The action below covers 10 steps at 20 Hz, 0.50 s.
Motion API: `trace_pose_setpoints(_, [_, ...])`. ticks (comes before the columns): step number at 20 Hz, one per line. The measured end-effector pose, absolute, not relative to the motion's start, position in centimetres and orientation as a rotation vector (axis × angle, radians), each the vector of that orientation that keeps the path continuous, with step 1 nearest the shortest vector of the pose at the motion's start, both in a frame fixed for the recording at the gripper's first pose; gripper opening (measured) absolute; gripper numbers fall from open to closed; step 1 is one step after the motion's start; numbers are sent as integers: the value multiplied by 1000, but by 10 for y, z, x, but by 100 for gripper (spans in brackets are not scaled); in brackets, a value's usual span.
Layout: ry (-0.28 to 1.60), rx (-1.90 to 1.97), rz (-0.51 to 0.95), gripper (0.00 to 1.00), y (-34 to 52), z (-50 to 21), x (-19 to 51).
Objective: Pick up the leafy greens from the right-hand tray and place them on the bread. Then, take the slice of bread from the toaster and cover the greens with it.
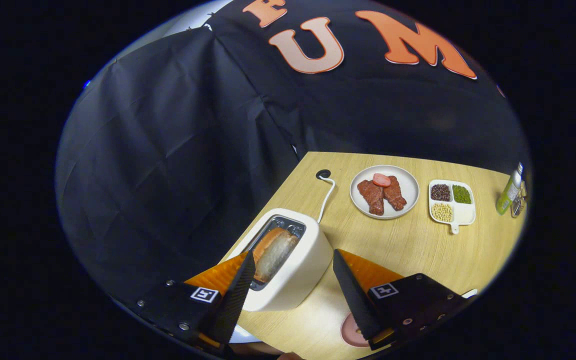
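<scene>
— What are the tongs [293, 267] doing?
— They are standing wide open, gripping nothing, with the white toaster [288, 270] sitting between the fingers.
— And the bread?
— A bread slice [274, 252] is sticking up in the toaster slot. Beyond on the worktop [418, 250], a plate of meat [384, 192] is sitting beside a divided dish of beans [452, 202].

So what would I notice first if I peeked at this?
Probably the white toaster right between the open gripper fingers, with a slice of bread poking up from its slot. Beyond it on the wooden table sits a round plate of red meat, with a little divided tray of beans beside it.
</scene>
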State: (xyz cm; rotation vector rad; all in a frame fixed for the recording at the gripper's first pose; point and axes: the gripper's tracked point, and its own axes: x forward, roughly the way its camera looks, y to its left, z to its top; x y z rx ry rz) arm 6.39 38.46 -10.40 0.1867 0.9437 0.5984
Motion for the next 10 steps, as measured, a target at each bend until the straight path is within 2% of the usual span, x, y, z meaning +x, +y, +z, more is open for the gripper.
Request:
trace_pose_setpoints(5, [1063,184,590,93,416,-127,63])
trace_pose_setpoints(8, [1100,213,579,86,429,-135,67])
trace_pose_setpoints(10, [1140,205,576,76,432,-145,63])
